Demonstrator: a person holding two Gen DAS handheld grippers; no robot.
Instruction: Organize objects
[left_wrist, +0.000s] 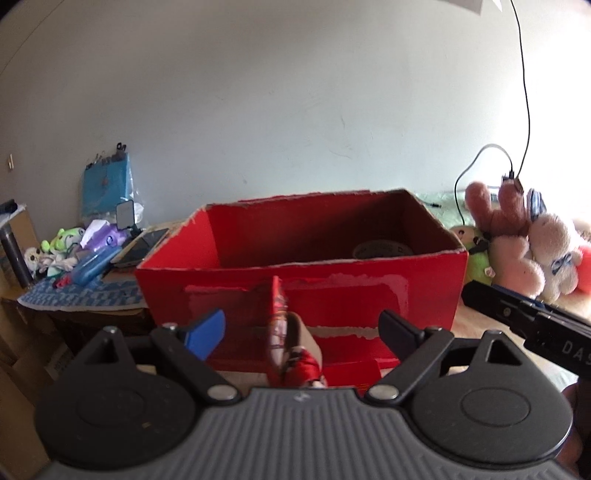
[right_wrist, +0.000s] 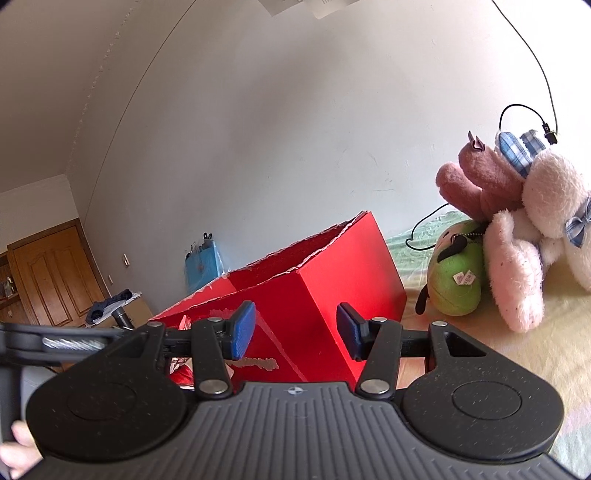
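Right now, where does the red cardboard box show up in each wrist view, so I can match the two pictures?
Left wrist: the red cardboard box fills the centre, seen front-on just beyond the open fingers, its inside showing.
Right wrist: the red cardboard box sits centre-left, seen corner-on and tilted, behind the fingers.
Shared landmark: the green plush toy lies just right of the box in both views, beside the pink plush rabbit.

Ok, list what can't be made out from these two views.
- Inside of the red box: left wrist view, near wall hides the floor; only part of a round grey thing shows.
- Red packet between the open left gripper: its lower end is hidden by the gripper body; print too blurred to read.
- Clutter on the side table: too small to identify.
- Plush toys: right wrist view, cut off by the right edge.
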